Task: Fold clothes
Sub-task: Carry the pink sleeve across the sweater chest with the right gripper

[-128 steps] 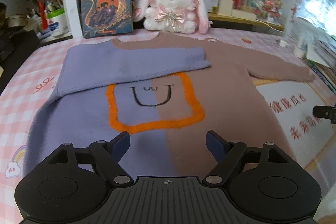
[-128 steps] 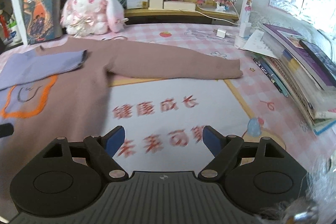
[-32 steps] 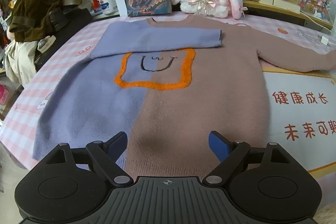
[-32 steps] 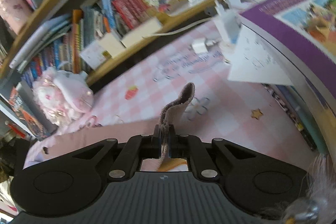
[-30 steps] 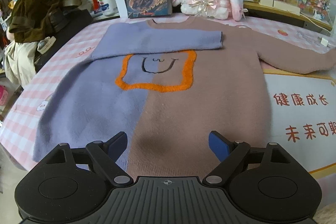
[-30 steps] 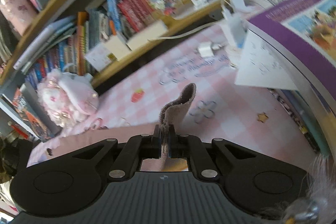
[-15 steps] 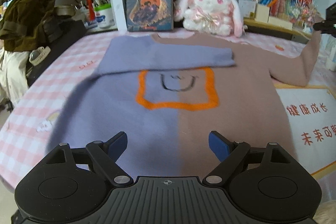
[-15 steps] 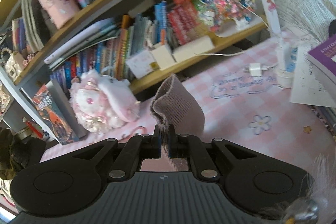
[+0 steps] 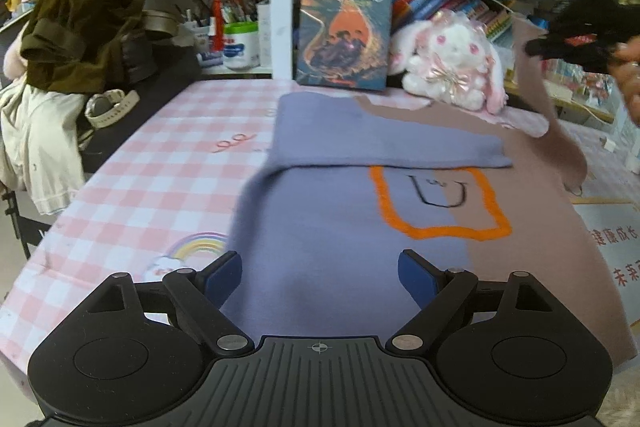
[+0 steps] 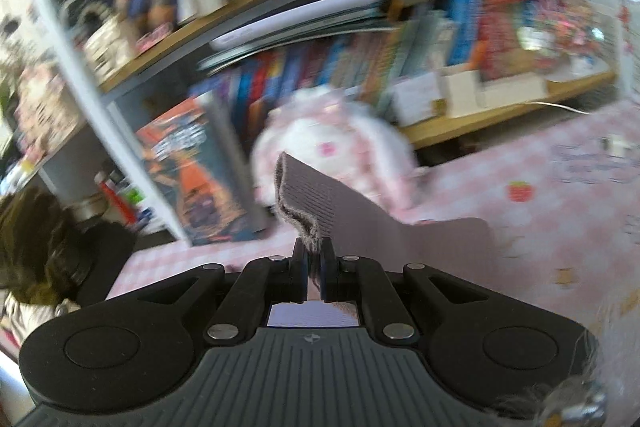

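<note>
Right now, through the left wrist camera, I see my left tool (image 9: 320, 277) spread wide with nothing between its blue pads, hanging above the near hem of the sweater (image 9: 344, 235). The sweater lies flat on the pink checked counter (image 9: 160, 163), lilac on one half and dusty brown on the other, with an orange square and a small drawn face across the chest. Its lilac sleeve (image 9: 384, 143) is folded across the chest, just above the orange square. At the far right edge, my right tool (image 9: 576, 41) appears as a dark shape held in a hand (image 9: 630, 67), with the brown sleeve (image 9: 556, 131) rising from the sweater's shoulder up to it. Behind the sweater, a book (image 9: 344, 27) stands upright next to a white plush rabbit (image 9: 452, 67).

Through the right wrist camera, which is badly blurred, my right tool (image 10: 314, 267) is pressed together on the brown sleeve's cuff (image 10: 304, 195), which sticks up past the fingers while the rest of the sleeve trails down to the right. The rabbit (image 10: 332, 143), the book (image 10: 196, 171) and crowded bookshelves (image 10: 360, 39) smear across the background.
</note>
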